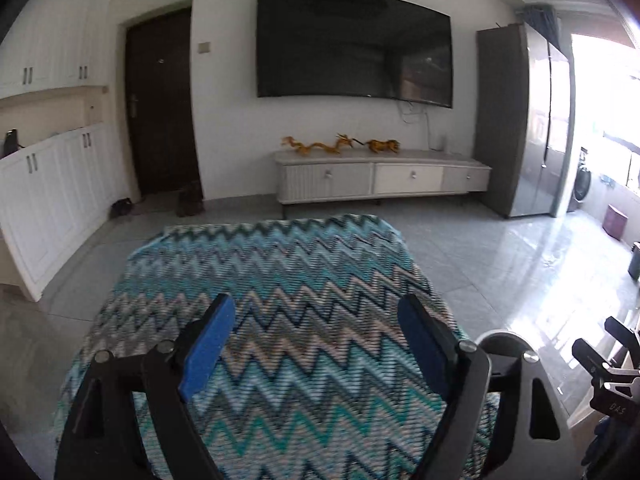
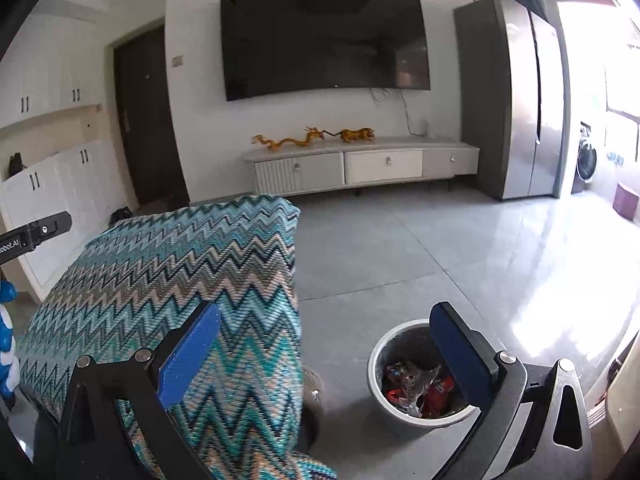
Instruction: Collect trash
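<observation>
A grey round trash bin (image 2: 380, 364) stands on the floor right of the table, with crumpled wrappers (image 2: 416, 388) inside. Its rim also shows in the left wrist view (image 1: 502, 338). My right gripper (image 2: 324, 324) is open and empty, held above the table's right edge and the bin. My left gripper (image 1: 318, 314) is open and empty above the table, which is covered by a zigzag-patterned cloth (image 1: 276, 280). No loose trash shows on the cloth in either view (image 2: 180, 264).
A TV (image 1: 352, 44) hangs on the far wall over a low cabinet (image 1: 380, 176) with golden figurines. A grey fridge (image 2: 520, 96) stands right, white cupboards (image 1: 48, 200) left. Tiled floor (image 2: 400, 248) lies beyond the table. The other gripper's body (image 2: 32, 232) shows at left.
</observation>
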`<state>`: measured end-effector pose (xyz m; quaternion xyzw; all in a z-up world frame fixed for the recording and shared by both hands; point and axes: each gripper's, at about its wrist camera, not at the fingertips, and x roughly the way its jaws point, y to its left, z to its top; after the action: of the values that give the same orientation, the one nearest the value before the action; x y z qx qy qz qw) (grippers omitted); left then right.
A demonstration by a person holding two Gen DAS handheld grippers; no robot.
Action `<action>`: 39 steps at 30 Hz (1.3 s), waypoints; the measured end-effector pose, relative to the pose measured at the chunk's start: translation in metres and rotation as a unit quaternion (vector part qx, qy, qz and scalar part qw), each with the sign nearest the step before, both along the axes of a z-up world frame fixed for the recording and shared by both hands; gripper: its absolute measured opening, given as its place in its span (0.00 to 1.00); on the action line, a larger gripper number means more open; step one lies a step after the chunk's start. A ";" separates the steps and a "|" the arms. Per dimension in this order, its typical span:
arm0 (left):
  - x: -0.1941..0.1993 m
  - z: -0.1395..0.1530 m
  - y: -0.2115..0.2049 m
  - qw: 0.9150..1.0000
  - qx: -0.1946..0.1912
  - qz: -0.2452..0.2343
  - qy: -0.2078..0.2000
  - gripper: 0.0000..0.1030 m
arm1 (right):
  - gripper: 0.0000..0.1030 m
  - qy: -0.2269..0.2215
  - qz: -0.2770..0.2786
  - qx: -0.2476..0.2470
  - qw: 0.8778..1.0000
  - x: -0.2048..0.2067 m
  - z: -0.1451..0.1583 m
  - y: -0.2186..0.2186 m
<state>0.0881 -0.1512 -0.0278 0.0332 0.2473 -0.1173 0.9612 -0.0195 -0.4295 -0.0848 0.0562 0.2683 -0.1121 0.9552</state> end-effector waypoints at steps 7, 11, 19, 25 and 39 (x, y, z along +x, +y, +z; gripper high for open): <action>-0.006 0.008 0.017 1.000 -0.006 0.023 -0.015 0.81 | 1.00 0.001 0.007 -0.010 1.000 -0.004 0.004 0.011; -0.014 0.010 0.017 0.999 -0.003 0.037 -0.032 0.81 | 1.00 0.001 0.009 -0.013 1.000 -0.006 0.004 0.012; -0.021 0.010 0.008 0.998 0.015 0.045 -0.041 0.81 | 1.00 0.001 0.009 -0.007 1.000 -0.006 0.003 0.006; -0.022 -0.001 0.001 0.999 0.029 0.033 -0.028 0.81 | 1.00 0.006 0.005 -0.008 1.000 -0.002 -0.001 0.007; -0.039 -0.019 -0.003 0.998 0.046 0.020 -0.044 0.82 | 1.00 0.017 0.003 -0.009 1.000 -0.006 -0.013 0.010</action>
<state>0.0487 -0.1538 -0.0472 0.0771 0.2108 -0.0854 0.9707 -0.0253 -0.4192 -0.0979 0.0447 0.2835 -0.1128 0.9513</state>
